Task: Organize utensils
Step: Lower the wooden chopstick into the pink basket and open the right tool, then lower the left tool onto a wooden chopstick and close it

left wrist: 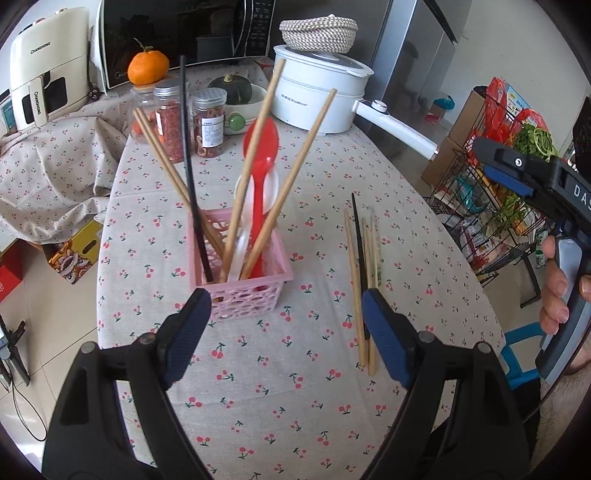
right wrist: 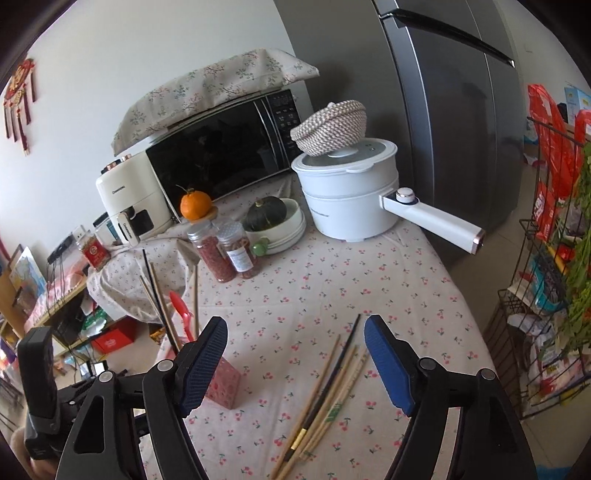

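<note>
Two hand-held grippers hang over the cherry-print table (left wrist: 280, 387), both spread wide and holding nothing. The left hand-held gripper (left wrist: 286, 306) is low over the cloth with the pink basket (left wrist: 243, 291) just beyond its left finger, and the loose chopsticks (left wrist: 364, 280) lie flat on the cloth to the right of the basket, their near ends reaching in beside the gripper's right finger. The right hand-held gripper (right wrist: 295, 339) is raised above the table; the loose chopsticks (right wrist: 325, 398) lie below the gap between its fingers, and the pink basket (right wrist: 223, 384) shows partly behind its left finger.

The loose bundle is several pale wooden sticks with one black chopstick (left wrist: 360, 266) among them, lying side by side and touching or nearly so, well apart from the basket.

Inside the pink basket stand a red spoon (left wrist: 258, 155), a white spoon (left wrist: 258, 188) leaning behind it, several wooden chopsticks fanning outward, and one black chopstick tilted to the left.

Behind the basket, toward the back of the table, are two clear jars (left wrist: 192, 122) with metal lids holding reddish contents. Further behind them a white bowl (left wrist: 245, 107) holds a dark green squash (left wrist: 231, 86), and an orange (left wrist: 147, 66) sits to its left. A white electric pot (left wrist: 321, 96) with a long handle stands right of the bowl, a woven basket (left wrist: 318, 33) resting on its lid.
</note>
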`<state>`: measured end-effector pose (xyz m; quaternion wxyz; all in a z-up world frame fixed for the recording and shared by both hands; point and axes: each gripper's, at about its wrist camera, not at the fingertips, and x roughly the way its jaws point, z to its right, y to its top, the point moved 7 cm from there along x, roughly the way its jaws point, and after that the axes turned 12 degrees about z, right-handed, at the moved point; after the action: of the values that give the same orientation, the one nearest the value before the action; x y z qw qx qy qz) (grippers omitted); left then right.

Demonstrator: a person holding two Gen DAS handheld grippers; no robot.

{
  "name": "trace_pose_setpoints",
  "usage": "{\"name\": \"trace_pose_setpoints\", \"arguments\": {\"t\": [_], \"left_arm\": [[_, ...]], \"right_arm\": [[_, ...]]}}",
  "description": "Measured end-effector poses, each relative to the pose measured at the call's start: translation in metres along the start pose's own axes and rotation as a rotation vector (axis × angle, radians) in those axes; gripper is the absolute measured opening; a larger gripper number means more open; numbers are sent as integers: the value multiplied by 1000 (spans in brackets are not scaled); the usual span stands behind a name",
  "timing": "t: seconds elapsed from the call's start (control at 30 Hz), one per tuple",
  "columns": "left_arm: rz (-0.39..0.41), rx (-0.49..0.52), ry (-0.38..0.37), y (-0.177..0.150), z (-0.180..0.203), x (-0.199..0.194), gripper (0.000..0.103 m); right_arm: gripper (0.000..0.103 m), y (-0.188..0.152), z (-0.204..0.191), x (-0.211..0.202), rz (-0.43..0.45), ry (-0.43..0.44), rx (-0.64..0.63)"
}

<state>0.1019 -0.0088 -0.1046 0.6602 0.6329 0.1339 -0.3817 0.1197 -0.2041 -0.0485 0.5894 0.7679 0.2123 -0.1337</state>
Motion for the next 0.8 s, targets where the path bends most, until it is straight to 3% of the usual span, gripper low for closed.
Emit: {"name": "trace_pose_setpoints", "arguments": {"t": [0.17, 0.37, 0.53, 0.63, 0.8], "left_arm": [[-49, 78, -15, -12, 38, 18, 84], [-121, 159, -41, -23, 84, 51, 84], [-170, 173, -13, -19, 98, 87, 78], [-188, 129, 19, -9, 95, 113, 64], [-233, 60, 65, 1, 89, 164, 22]], "right_arm": [[80, -27, 46, 18, -163, -123, 30], [80, -54, 91, 36, -309, -156, 129], [80, -66, 112, 46, -380, -214, 78], [80, -72, 122, 53, -413, -224, 64], [80, -79, 134, 67, -453, -239, 65]]}}
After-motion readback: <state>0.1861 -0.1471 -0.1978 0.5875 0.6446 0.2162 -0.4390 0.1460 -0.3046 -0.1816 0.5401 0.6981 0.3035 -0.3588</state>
